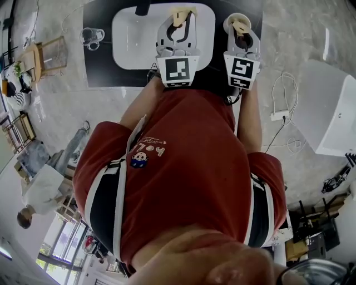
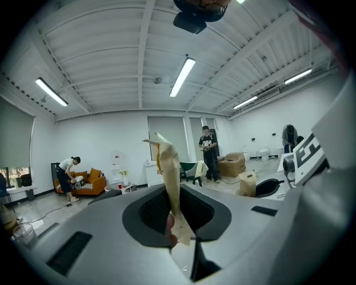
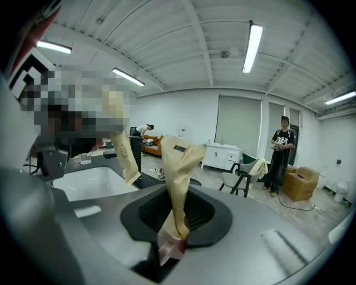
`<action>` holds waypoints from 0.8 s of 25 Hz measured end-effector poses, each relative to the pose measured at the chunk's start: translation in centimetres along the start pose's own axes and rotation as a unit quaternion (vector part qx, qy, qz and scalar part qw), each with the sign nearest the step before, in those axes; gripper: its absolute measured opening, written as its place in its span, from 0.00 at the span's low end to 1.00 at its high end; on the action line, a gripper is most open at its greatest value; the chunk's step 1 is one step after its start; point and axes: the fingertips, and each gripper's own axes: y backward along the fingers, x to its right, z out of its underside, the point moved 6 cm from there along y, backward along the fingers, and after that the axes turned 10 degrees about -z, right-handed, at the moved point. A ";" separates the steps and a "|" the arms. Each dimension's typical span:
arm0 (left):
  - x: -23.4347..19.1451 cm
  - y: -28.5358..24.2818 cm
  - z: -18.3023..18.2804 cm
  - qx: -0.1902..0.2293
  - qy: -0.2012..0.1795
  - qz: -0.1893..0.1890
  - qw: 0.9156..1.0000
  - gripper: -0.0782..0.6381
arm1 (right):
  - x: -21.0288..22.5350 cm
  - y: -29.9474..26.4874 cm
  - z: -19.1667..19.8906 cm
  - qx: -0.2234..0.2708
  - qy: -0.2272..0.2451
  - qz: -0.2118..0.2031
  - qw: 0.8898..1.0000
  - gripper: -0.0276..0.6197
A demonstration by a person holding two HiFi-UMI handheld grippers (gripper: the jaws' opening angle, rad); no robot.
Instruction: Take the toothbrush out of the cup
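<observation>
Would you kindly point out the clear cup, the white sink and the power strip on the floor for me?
cup [image 1: 91,37], head view, on its clear wall.
sink [image 1: 131,42], head view, on the bare basin left of the grippers.
power strip [image 1: 280,116], head view, on its white body.

head view: both forearms reach forward toward the far side, and each hand is hidden under its gripper. the left gripper [image 1: 179,15] and right gripper [image 1: 239,23] lie side by side, near each other but apart, both pointing away from the body with marker cubes [image 1: 178,69] facing up. the left forearm [image 1: 140,104] angles inward; the right forearm [image 1: 251,119] runs almost straight. left gripper view: jaws together, nothing between them. right gripper view: jaws together with tips pressed, nothing held, roughly level.
</observation>
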 end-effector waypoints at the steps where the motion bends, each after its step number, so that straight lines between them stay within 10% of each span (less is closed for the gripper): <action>1: -0.1 0.0 -0.2 0.002 0.001 0.001 1.000 0.17 | 0.1 0.1 -0.2 0.001 0.001 0.005 1.000 0.14; 20: -4.8 2.5 -1.9 0.046 0.021 0.008 0.999 0.17 | -2.4 3.0 -6.2 0.058 0.039 0.086 0.994 0.13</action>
